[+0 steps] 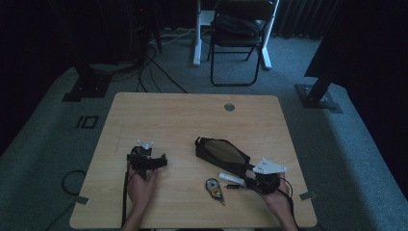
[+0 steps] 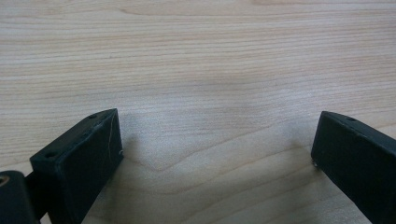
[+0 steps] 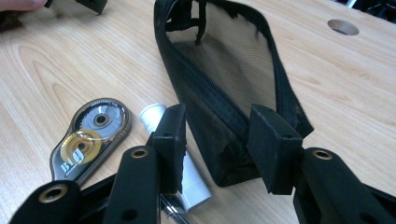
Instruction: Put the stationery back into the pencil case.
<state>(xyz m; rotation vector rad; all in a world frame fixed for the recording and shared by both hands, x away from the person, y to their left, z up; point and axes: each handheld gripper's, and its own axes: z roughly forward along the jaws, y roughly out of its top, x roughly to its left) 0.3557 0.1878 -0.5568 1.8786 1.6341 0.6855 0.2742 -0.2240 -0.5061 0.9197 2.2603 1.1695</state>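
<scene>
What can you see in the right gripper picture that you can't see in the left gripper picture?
The right gripper view alone has the black mesh pouch, whose near end sits between the right gripper's jaws. Whether the pads press it, I cannot tell. Beside it lie a white tube, a correction tape roller and the tip of a pen. The round hole in the table is there too.

The left gripper view alone has the left gripper, jaws wide apart with nothing between them.

Both share the light wooden table.

The right gripper (image 3: 219, 140) straddles the near end of a black mesh pouch (image 3: 224, 79), jaws apart, beside a white tube (image 3: 189, 175).
</scene>
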